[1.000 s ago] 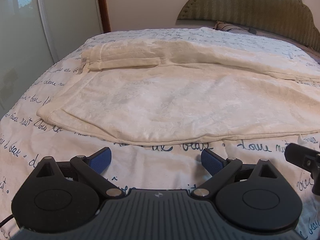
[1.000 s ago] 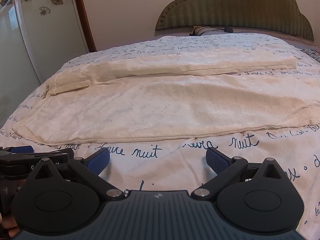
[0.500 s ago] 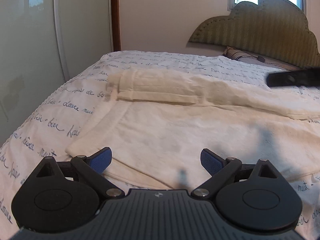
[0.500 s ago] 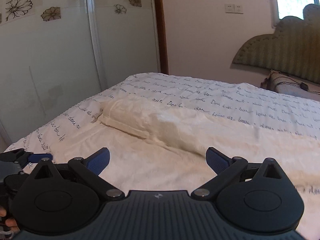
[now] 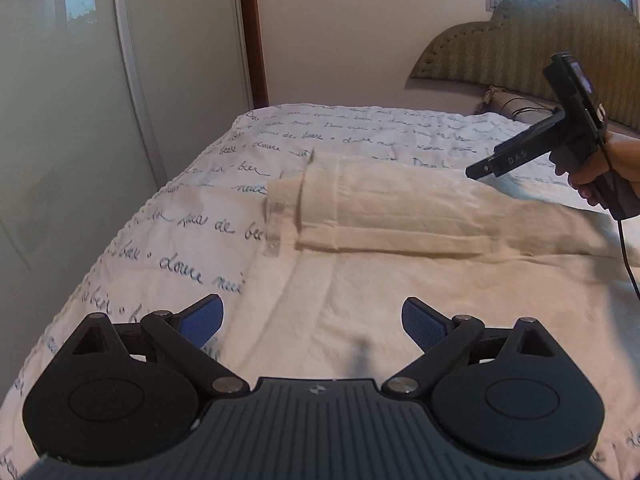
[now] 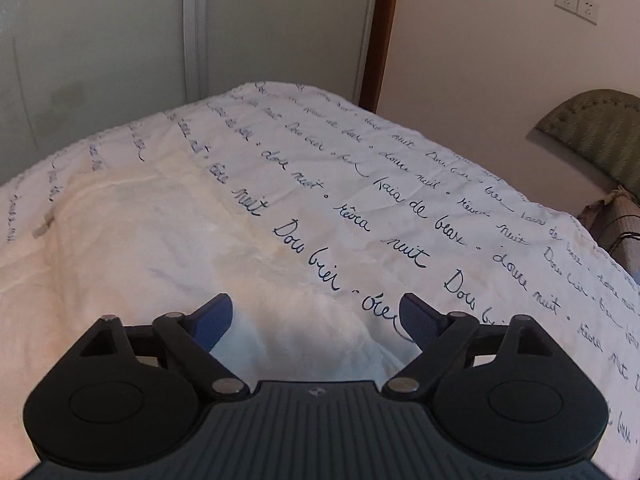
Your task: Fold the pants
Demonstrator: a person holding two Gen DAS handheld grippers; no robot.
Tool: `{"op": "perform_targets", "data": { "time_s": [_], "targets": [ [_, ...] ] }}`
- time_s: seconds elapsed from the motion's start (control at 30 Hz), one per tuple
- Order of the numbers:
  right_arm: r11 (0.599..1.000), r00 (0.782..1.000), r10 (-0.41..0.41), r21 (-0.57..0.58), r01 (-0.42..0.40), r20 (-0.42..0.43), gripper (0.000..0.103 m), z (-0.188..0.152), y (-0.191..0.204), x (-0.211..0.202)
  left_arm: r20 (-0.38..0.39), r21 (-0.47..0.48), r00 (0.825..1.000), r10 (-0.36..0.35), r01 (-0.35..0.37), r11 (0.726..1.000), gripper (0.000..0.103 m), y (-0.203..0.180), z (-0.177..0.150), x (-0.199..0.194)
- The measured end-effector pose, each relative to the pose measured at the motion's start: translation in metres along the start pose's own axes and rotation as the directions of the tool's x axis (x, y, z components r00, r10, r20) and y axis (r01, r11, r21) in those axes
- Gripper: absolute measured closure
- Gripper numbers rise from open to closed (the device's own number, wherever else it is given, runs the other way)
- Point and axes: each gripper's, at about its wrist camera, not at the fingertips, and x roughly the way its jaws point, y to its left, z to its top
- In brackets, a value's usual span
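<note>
Left tongs (image 5: 312, 320) released, right tongs (image 6: 316, 316) closing over pants (image 5: 400, 280) edge, nothing gripped.

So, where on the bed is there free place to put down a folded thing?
The printed bedspread is bare left of the cream pants, up to the bed edge, and beyond them toward the headboard. In the right wrist view, the strip right of the pants is bare too. The pants fill the middle, with the right gripper over them.
</note>
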Motion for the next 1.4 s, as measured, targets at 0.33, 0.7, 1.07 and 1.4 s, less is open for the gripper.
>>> {"op": "perform_targets", "data": {
  "time_s": [0.33,0.7,1.07,1.4],
  "targets": [
    [0.968,0.964,0.251,0.023,-0.25,-0.093,0.088,0.008,-0.017,0.046,-0.032,-0.129,0.996,-0.079,0.074,0.989,0.005,0.011,0.094,0.074],
    [0.664,0.956,-0.121,-0.694,0.278,0.268,0.094,-0.051,0.134,-0.063,-0.185,-0.562,0.842,-0.507,0.333,0.757,0.008,0.022,0.167,0.186],
    [0.36,0.889,-0.167,-0.813,0.457,0.426,0.095,-0.107,0.189,-0.092,-0.156,-0.72,0.725,-0.671,0.382,0.58,0.089,0.028,0.154,0.197],
    [0.658,0.904,-0.151,-0.641,0.394,0.4,0.095,-0.089,0.188,-0.136,0.215,-0.51,0.871,-0.443,0.487,0.709,0.101,0.049,0.119,0.013]
  ]
}}
